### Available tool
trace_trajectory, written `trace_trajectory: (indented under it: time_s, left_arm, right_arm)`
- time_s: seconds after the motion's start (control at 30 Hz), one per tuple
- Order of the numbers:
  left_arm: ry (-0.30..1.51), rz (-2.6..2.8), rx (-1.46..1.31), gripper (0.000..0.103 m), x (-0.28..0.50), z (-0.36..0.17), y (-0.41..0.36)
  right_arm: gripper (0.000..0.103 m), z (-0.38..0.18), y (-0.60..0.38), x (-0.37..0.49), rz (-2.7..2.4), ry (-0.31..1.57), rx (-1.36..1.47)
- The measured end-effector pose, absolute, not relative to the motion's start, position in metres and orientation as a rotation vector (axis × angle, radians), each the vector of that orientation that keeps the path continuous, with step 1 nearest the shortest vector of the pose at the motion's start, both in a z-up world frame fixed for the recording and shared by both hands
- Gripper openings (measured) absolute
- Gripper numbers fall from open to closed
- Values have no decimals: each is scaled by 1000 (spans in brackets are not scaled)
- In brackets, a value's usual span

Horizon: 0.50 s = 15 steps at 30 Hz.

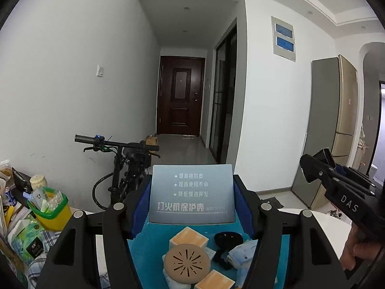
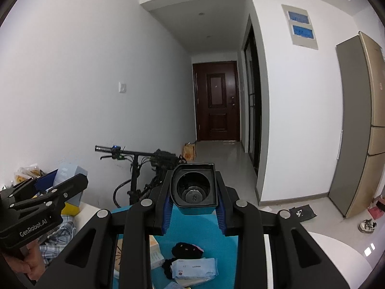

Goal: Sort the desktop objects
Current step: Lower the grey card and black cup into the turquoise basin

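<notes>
My left gripper [image 1: 191, 207] is shut on a pale blue box [image 1: 191, 193] with white Chinese print and holds it above the blue mat [image 1: 144, 248]. My right gripper [image 2: 193, 208] is shut on a black square cup-like holder [image 2: 193, 189], its opening facing the camera, also raised over the mat [image 2: 197, 228]. The right gripper shows in the left wrist view [image 1: 341, 187]; the left gripper shows in the right wrist view [image 2: 43, 197]. On the mat lie a round tan disc [image 1: 186, 263], tan-topped boxes [image 1: 189, 239], a black item [image 1: 227, 239] and a wipes packet [image 2: 193, 268].
A yellow and green bin [image 1: 51, 208] with packets, tissue packs [image 1: 26, 243] and a checked cloth [image 2: 57, 233] sit at the left. A white round table [image 2: 336, 252] carries the mat. A black bicycle [image 1: 125, 163] stands behind, a fridge [image 2: 356, 125] at the right.
</notes>
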<state>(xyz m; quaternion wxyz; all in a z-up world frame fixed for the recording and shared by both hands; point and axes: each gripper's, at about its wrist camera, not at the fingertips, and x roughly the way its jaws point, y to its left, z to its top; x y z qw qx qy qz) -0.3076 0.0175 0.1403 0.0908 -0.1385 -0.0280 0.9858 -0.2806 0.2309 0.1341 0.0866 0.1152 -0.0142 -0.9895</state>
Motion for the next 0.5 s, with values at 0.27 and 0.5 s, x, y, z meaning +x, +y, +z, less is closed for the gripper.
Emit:
trace_trajectory:
  time_s: [0.27,0.5]
  left_arm:
    - [-116,2942,-451,65,-313,141,10]
    - [-96,2946,-610,65,-330,133,10]
  right_arm:
    - [29,139,232,-280,-2942,-33,335]
    - [29,134,230,-287,-2919,-3,416]
